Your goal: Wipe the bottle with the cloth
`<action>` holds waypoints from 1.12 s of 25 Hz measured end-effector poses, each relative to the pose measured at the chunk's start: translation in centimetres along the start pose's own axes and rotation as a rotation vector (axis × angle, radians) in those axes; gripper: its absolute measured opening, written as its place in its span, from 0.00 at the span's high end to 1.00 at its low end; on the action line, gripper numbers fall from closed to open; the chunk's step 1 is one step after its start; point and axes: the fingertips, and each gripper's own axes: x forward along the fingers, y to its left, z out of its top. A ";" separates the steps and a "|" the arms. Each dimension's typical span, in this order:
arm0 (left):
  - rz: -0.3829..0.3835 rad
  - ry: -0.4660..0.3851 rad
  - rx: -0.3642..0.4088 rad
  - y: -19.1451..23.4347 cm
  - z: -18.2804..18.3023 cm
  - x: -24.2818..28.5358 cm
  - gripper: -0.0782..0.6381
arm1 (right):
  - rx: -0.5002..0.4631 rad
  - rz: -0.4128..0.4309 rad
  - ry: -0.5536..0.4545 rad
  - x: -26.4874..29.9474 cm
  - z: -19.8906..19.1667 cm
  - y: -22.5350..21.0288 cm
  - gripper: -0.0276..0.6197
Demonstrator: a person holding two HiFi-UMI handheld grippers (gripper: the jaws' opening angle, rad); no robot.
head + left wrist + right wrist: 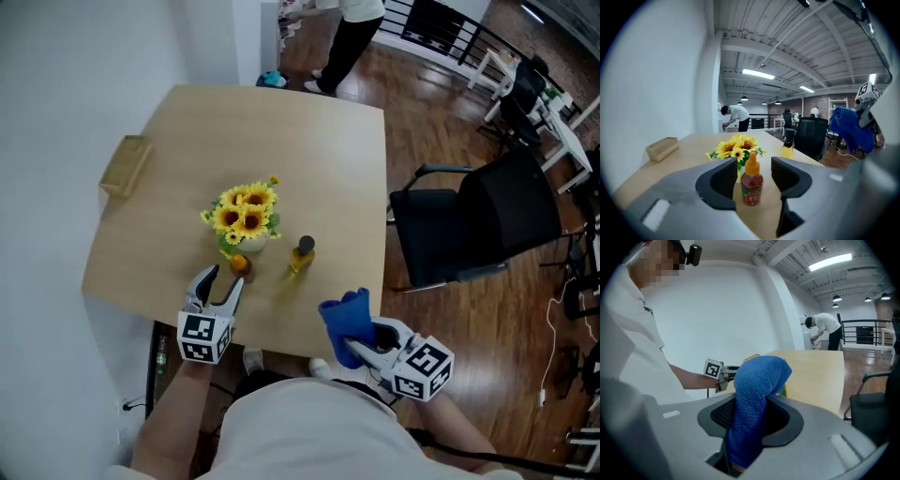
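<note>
A small red bottle [751, 186] with an orange cap stands upright on the wooden table [309, 150], between the fingers of my left gripper [754, 169]. The pads stand apart from its sides, so that gripper is open. From the head view, the bottle [240, 265] sits just past the left gripper [223, 278], in front of the sunflowers. My right gripper [354, 343] hangs over the table's near edge, shut on a blue cloth [345, 320]. The cloth [757, 380] stands up out of the right gripper [750, 414] and hides its pads.
A pot of sunflowers [246, 216] stands mid-table behind the red bottle. A yellow bottle with a dark cap [301, 255] is to its right. A wooden box [126, 165] lies at the left edge. A black chair [478, 220] stands right of the table; a person [347, 37] stands beyond it.
</note>
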 end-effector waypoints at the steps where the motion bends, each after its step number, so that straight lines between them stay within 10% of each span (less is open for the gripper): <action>1: 0.022 -0.001 -0.028 -0.8 -0.2 -1.3 0.56 | -0.026 0.035 0.002 -0.3 0.2 -0.2 0.72; 10: 0.141 0.036 -0.261 -13.9 -4.2 -14.4 0.65 | -0.163 0.319 0.098 -1.7 -3.4 0.2 0.72; 16: 0.132 0.035 -0.279 -22.5 -4.5 -20.5 0.65 | -0.181 0.435 0.102 -2.9 -5.3 4.1 0.72; 28: 0.019 -0.096 -0.201 -31.9 -3.6 -31.0 0.68 | -0.197 0.399 0.064 -11.4 -11.0 13.8 0.72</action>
